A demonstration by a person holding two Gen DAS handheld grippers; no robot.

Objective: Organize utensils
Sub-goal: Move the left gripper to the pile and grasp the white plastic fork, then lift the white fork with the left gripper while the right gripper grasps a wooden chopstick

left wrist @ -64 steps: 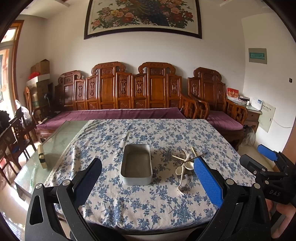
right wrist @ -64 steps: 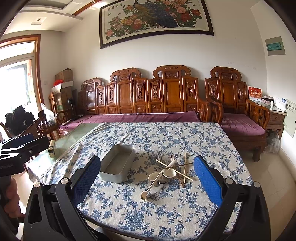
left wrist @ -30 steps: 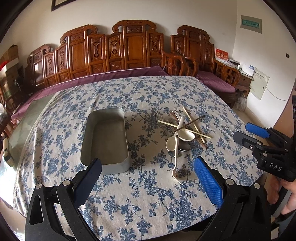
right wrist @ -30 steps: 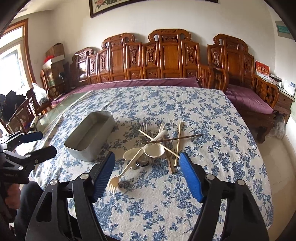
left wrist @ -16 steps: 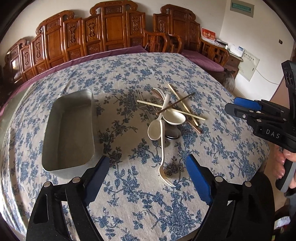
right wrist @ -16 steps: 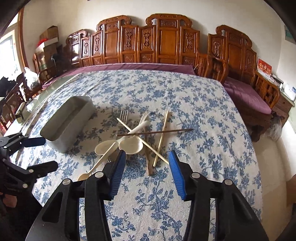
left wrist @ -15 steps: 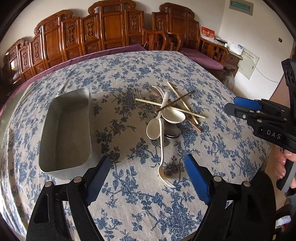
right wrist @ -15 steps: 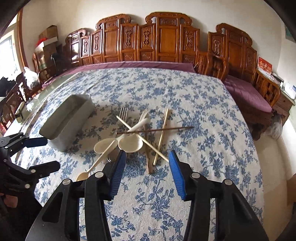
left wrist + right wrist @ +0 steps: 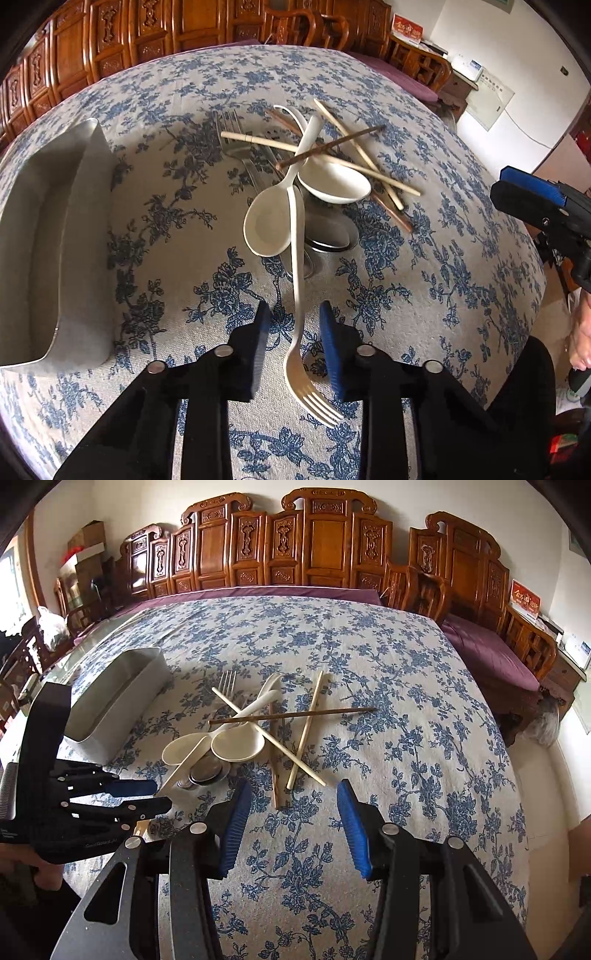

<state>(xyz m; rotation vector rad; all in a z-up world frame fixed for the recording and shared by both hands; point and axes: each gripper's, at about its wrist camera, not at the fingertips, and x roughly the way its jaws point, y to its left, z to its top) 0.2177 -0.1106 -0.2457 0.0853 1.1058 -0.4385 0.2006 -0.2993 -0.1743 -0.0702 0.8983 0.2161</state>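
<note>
A pile of utensils lies on the flowered tablecloth [image 9: 424,258]: two cream spoons [image 9: 267,221], a metal spoon [image 9: 325,232], a metal fork [image 9: 236,136], pale chopsticks [image 9: 306,727] and a dark chopstick [image 9: 295,714]. A cream fork [image 9: 297,332] reaches out of the pile toward me. My left gripper [image 9: 294,314] straddles its handle. Its jaws are closing and a gap shows on both sides of the handle. My right gripper [image 9: 291,794] is open above the cloth, with the near chopstick ends just ahead of its gap. An empty metal tin [image 9: 48,229] stands left of the pile.
Carved wooden benches [image 9: 325,546] with purple cushions line the far side and right of the table. The table's right edge [image 9: 517,775] drops to the floor. A person's hand [image 9: 581,332] holds the right gripper's handle at the right.
My left gripper has come down and forward onto the cream fork, and its jaws have narrowed from wide to close around the handle. The right gripper has narrowed and edged nearer the chopsticks.
</note>
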